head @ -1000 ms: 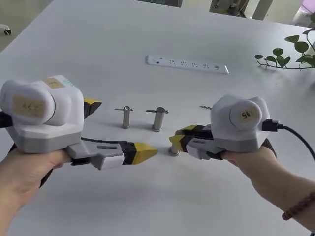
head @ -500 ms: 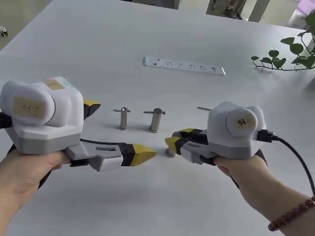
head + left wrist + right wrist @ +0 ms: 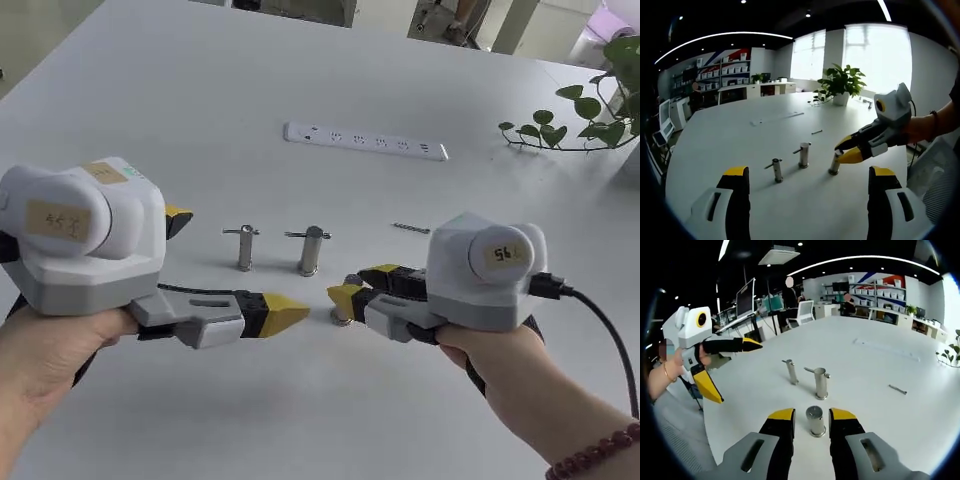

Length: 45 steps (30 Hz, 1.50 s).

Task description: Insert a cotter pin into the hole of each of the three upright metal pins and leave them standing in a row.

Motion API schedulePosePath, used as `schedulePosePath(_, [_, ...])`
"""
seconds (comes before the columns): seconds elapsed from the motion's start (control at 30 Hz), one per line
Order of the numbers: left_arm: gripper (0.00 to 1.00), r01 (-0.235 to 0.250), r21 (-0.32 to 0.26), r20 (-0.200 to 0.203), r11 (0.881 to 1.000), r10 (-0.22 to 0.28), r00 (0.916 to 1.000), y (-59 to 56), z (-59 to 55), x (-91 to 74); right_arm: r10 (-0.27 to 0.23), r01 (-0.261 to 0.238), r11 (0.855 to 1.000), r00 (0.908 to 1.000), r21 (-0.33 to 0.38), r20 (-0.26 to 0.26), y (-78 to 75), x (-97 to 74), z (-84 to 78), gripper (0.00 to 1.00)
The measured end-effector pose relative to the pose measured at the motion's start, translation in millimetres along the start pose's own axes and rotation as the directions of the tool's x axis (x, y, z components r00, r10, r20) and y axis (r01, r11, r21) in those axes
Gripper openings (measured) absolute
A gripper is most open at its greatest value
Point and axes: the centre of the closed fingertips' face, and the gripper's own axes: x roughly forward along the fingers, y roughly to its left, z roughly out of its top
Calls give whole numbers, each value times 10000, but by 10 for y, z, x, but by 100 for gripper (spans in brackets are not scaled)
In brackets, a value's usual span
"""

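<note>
Third metal pin point(image 3: 815, 420) stands upright on the white table point(image 3: 300, 400), right between my right gripper's point(image 3: 812, 414) jaws. There is a thin gap on each side, so that gripper is released and straddling the pin without clamping it. No cotter pin goes through this one. In the head view it point(image 3: 343, 312) is mostly hidden behind the yellow jaw tip.

Middle metal pin point(image 3: 311, 250) is upright just beyond it, with a cotter pin point(image 3: 297, 235) through its top. Left metal pin point(image 3: 245, 248) is upright too, with its own cotter pin point(image 3: 237, 231) in, and looks thinner than the others. In the head view the two pinned ones stand side by side, the third nearer me and a bit right.

A loose cotter pin point(image 3: 410, 228) lies flat on the table, off to the right of the row and apart from everything.

My left gripper point(image 3: 237, 263) is near the left end of the row, jaws spread wide and holding nothing. Its own view looks between its jaws at all three pins, with the right gripper point(image 3: 852, 149) at the third.

Power strip point(image 3: 365, 141) lies farther back. Potted plant point(image 3: 590, 110) is at the far right edge.
</note>
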Motion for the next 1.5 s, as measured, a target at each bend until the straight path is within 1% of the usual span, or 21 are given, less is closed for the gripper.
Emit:
schedulePosePath(0.1, [99, -74, -195, 120, 9998, 76, 9999, 16, 16, -18, -19, 19, 10000, 10000, 66, -41, -26, -66, 18, 22])
schedulePosePath(0.17, [99, -78, -225, 99, 9997, 80, 9999, 17, 11, -18, -39, 37, 9998, 10000, 197, 86, -57, -123, 70, 22])
schedulePosePath(0.27, [99, -82, -249, 71, 9997, 83, 9999, 10, 1, -12, -196, 192, 9996, 9996, 190, 224, -152, -214, 159, 21])
schedulePosePath(0.43, [99, -288, -243, 8, 9993, 289, 9996, 26, -26, -7, -426, 425, 9990, 9990, 99, 101, -356, -309, 225, 20])
schedulePosePath(0.5, [99, -421, -276, 106, 9987, 424, 9990, 47, -10, -21, -374, 372, 9990, 9993, -257, -83, -415, -328, 233, 20])
schedulePosePath(0.57, [99, -467, -490, 340, 9977, 484, 9982, 67, 13, -42, -264, 235, 9976, 9987, -648, -443, -470, -332, 220, 19])
schedulePosePath(0.63, [99, -508, -486, 395, 9975, 527, 9978, 78, 26, -49, -387, 326, 9946, 9974, -982, -607, -530, -342, 219, 19])
schedulePosePath(0.67, [99, -539, -446, 410, 9975, 557, 9976, 83, 33, -52, -511, 412, 9909, 9959, -1279, -753, -593, -343, 225, 18])
schedulePosePath(0.73, [99, -573, -375, 433, 9976, 590, 9973, 91, 43, -56, -480, 353, 9894, 9950, -1408, -874, -655, -334, 247, 18])
schedulePosePath(0.83, [99, -616, -344, 365, 9975, 629, 9974, 101, 27, -60, -577, 346, 9822, 9909, -1845, -1213, -774, -317, 268, 18])
schedulePosePath(0.87, [99, -667, -344, 332, 9972, 679, 9971, 109, 23, -62, -761, 443, 9751, 9872, -2171, -1402, -855, -304, 277, 17])
schedulePosePath(0.97, [99, -875, -314, 287, 9957, 884, 9957, 147, 28, -66, -980, 497, 9677, 9774, -2470, -1873, -991, -253, 260, 16])
schedulePosePath(1.0, [99, -970, -208, 315, 9951, 976, 9947, 163, 40, -72, -1114, 468, 9609, 9677, -2729, -2262, -1057, -239, 217, 15])
schedulePosePath(1.03, [99, -996, -173, 315, 9949, 1001, 9945, 168, 44, -75, -1153, 413, 9567, 9627, -2882, -2449, -1092, -222, 195, 16])
schedulePosePath(1.07, [99, -999, -201, 312, 9948, 1005, 9944, 169, 45, -78, -1234, 431, 9530, 9592, -2998, -2543, -1130, -203, 184, 16])
schedulePosePath(1.13, [99, -952, -248, 343, 9951, 961, 9948, 164, 45, -81, -1162, 332, 9561, 9551, -2911, -2724, -1179, -147, 156, 15])
schedulePosePath(1.23, [99, -989, -149, 209, 9950, 992, 9949, 173, 15, -86, -1258, 188, 9457, 9417, -3246, -3120, -1284, -80, 111, 14])
schedulePosePath(1.33, [99, -1021, -141, 193, 9947, 1024, 9946, 191, 9, -93, -1258, 95, 9425, 9362, -3340, -3282, -1360, -17, 98, 13])
schedulePosePath(1.37, [99, -1030, -161, 212, 9946, 1033, 9944, 197, 12, -95, -1308, 90, 9394, 9334, -3426, -3343, -1393, -1, 93, 13])
schedulePosePath(1.47, [99, -1021, -234, 242, 9945, 1026, 9944, 206, 12, -96, -1648, 57, 9178, 9152, -3971, -3677, -1545, 59, 53, 11])
schedulePosePath(1.5, [99, -1014, -228, 229, 9946, 1020, 9945, 205, 9, -95, -1628, 4, 9169, 9134, -3992, -3730, -1632, 142, 53, 11])
